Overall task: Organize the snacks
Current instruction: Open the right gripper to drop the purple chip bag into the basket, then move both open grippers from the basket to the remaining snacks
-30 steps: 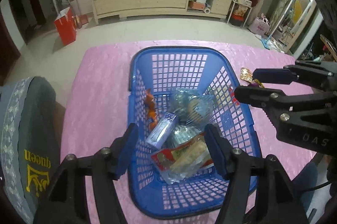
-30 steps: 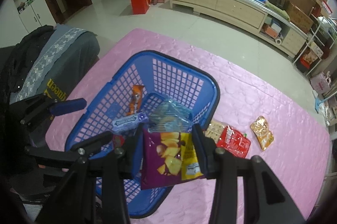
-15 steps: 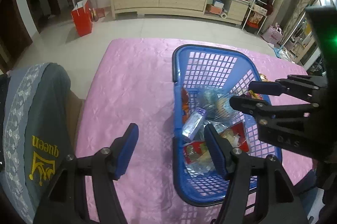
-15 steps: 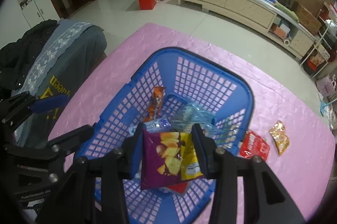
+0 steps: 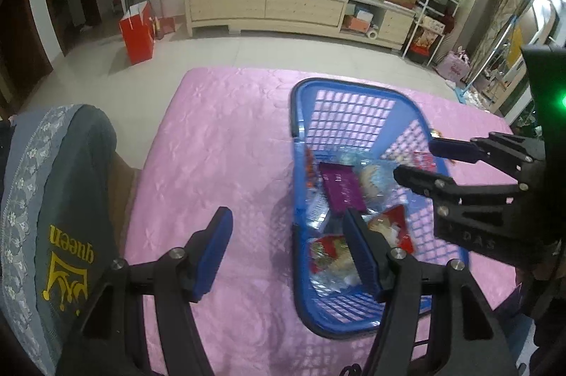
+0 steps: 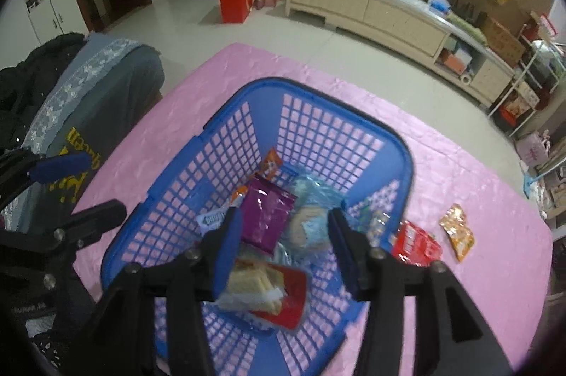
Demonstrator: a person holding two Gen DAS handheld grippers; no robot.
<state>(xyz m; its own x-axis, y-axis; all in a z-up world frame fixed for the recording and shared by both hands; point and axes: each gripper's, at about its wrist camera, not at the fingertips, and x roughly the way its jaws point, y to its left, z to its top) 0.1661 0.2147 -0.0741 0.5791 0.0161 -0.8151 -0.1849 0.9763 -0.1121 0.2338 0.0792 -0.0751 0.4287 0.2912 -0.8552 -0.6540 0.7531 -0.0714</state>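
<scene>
Pink-clothed table [image 6: 460, 185], with the blue basket [image 6: 406, 163] set on it and already loaded — purple chip bag [image 6: 267, 217] lying flat on the heap inside, just beyond and below the right gripper [image 6: 284, 247], clear of both blue pads. Beside it in the basket, a clear-wrapped round cake [image 6: 307, 227], a red-and-cream cracker pack [image 6: 269, 291], an orange sachet [image 6: 270, 162] leaning on the far wall. Right gripper hovering over the basket, jaws spread wide, nothing between them; judged to be the drop-off step just finished for the purple bag. Left gripper [image 5: 286, 250] likewise spread and empty, poised over bare cloth just left of the basket rim. Still outside, on the cloth to the basket's right — a red packet [image 6: 417, 245] touching or nearly touching the wall, and a small orange-gold packet [image 6: 458, 232] a little further out. Next move, by the look of it: swinging the right gripper out over the rim, lowering onto the red packet, pinching it flat-on without dragging the cloth.
</scene>
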